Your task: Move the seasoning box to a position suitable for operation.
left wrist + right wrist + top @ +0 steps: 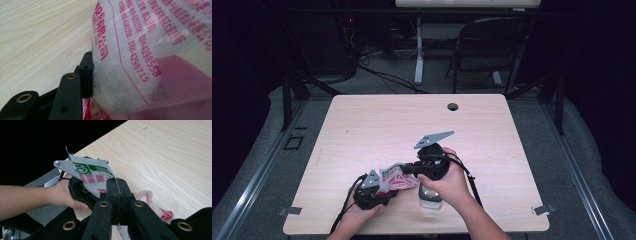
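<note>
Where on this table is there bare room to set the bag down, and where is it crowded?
Bare wood runs from the cable hole at the far edge of the table down to mid-table, and along both side edges. The near middle is crowded: the left gripper and right gripper both clamp the printed plastic bag, with a clear container under the right hand.

The high view is dim, its far background and side edges nearly black, while the table (377, 125) catches soft overhead light with a pale sheen near its middle. In the left gripper view the plastic bag (150, 50) sits so close that its print blurs toward the right. The right gripper view is sharp and evenly lit on the wood, black at far left.
</note>
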`<control>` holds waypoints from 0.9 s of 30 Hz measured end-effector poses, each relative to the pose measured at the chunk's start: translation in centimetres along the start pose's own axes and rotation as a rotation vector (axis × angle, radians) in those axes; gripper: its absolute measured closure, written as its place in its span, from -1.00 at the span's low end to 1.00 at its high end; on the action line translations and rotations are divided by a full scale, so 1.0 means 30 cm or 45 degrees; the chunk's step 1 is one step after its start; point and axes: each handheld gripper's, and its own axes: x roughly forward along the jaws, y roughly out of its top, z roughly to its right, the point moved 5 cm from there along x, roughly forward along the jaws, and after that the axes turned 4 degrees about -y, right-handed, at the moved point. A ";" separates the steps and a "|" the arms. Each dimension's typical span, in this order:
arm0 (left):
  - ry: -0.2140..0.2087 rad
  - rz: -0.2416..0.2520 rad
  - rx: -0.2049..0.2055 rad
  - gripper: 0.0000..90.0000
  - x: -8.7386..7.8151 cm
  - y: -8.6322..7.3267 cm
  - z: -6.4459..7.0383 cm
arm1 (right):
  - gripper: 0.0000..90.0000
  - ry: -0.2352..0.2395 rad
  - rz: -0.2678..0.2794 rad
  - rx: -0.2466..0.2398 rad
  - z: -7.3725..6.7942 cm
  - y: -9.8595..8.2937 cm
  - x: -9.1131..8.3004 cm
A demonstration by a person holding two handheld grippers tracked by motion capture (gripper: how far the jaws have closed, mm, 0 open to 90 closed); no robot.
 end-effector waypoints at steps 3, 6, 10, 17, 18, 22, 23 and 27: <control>0.011 -0.005 0.018 0.27 -0.009 0.004 -0.004 | 1.00 0.002 0.004 -0.008 -0.003 0.002 -0.004; 0.033 0.009 0.015 0.27 -0.013 0.008 -0.004 | 1.00 0.003 0.005 -0.014 -0.008 0.004 -0.007; 0.073 0.007 0.031 0.27 -0.021 0.012 -0.003 | 1.00 0.005 0.006 -0.028 -0.010 0.002 -0.012; 0.090 0.004 0.041 0.27 -0.025 0.015 -0.001 | 1.00 0.012 0.017 -0.028 -0.010 0.002 -0.015; 0.100 -0.001 0.043 0.27 -0.025 0.015 -0.001 | 1.00 0.011 0.014 -0.032 -0.009 0.002 -0.016; 0.098 -0.006 0.049 0.27 -0.023 0.016 -0.003 | 1.00 0.009 0.019 -0.035 -0.006 0.001 -0.014; 0.101 -0.006 0.049 0.27 -0.023 0.016 -0.003 | 1.00 0.007 0.020 -0.035 -0.004 0.001 -0.014; 0.112 -0.005 0.052 0.27 -0.023 0.017 -0.005 | 1.00 0.006 0.019 -0.037 -0.003 0.000 -0.014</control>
